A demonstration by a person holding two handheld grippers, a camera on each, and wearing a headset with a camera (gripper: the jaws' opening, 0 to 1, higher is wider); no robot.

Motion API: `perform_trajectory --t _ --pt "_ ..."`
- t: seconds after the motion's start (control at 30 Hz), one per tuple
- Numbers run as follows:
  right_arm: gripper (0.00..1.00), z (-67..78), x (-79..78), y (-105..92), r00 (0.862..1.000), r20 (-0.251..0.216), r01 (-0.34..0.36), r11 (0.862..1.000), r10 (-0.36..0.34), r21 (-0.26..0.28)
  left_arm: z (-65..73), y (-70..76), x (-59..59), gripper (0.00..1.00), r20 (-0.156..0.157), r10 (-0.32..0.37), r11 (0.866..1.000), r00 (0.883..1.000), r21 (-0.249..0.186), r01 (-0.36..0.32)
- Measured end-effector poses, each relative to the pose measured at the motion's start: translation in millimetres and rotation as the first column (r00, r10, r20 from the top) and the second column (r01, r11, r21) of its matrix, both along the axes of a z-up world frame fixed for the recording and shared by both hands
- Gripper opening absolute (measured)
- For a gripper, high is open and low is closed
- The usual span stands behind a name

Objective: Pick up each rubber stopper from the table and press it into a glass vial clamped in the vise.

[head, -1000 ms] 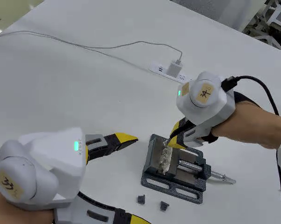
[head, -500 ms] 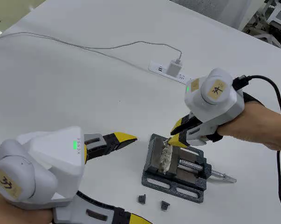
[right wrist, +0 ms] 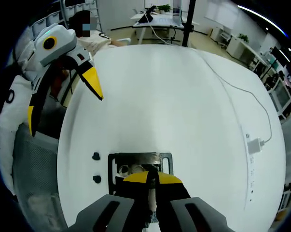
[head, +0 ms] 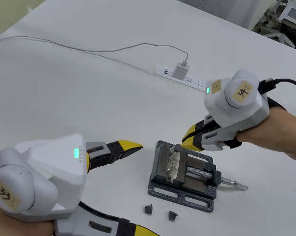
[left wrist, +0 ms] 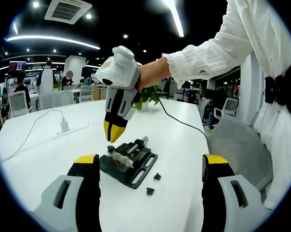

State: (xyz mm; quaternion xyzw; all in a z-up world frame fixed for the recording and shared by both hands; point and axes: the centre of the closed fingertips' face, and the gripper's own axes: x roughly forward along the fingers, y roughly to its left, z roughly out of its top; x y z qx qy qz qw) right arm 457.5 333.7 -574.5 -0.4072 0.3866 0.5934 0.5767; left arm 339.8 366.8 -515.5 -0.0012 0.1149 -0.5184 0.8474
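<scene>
A dark vise (head: 206, 192) holds a row of glass vials (head: 171, 166) near the table's front. The far vial carries a dark stopper (head: 177, 147). My right gripper (head: 187, 141) hangs shut just above and to the right of that vial, apart from it; its own view shows its tips (right wrist: 152, 178) together over the vise (right wrist: 135, 159). Two loose rubber stoppers (head: 148, 209) (head: 172, 215) lie in front of the vise. My left gripper (head: 137, 188) is open to the left of the vise, nothing between its jaws; its own view frames the vise (left wrist: 135, 169) and the stoppers (left wrist: 157, 176).
A white power strip (head: 163, 73) with a charger (head: 180, 70) lies behind the vise, and its cable (head: 64, 46) runs off to the far left. The vise's screw handle (head: 233, 184) sticks out to the right. The white tabletop (head: 64, 98) stretches bare to the left.
My right gripper has drawn back up and to the right, off the far vial in the vise. The left gripper has stayed where it was.
</scene>
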Motion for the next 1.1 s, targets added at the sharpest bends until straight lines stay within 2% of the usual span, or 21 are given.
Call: perform_trajectory --t 0.67,1.1 --pt "0.0 -15.0 -1.4 0.9 1.0 -0.011 -0.022 0.999 0.021 -0.029 -0.2 1.5 0.0 0.86 -0.007 0.0 1.0 1.0 -0.007 0.0" --pt "0.0 -15.0 -0.2 0.5 0.999 -0.009 -0.033 0.998 0.033 -0.045 -4.9 0.9 0.4 0.86 -0.012 -0.006 1.0 1.0 0.001 0.006"
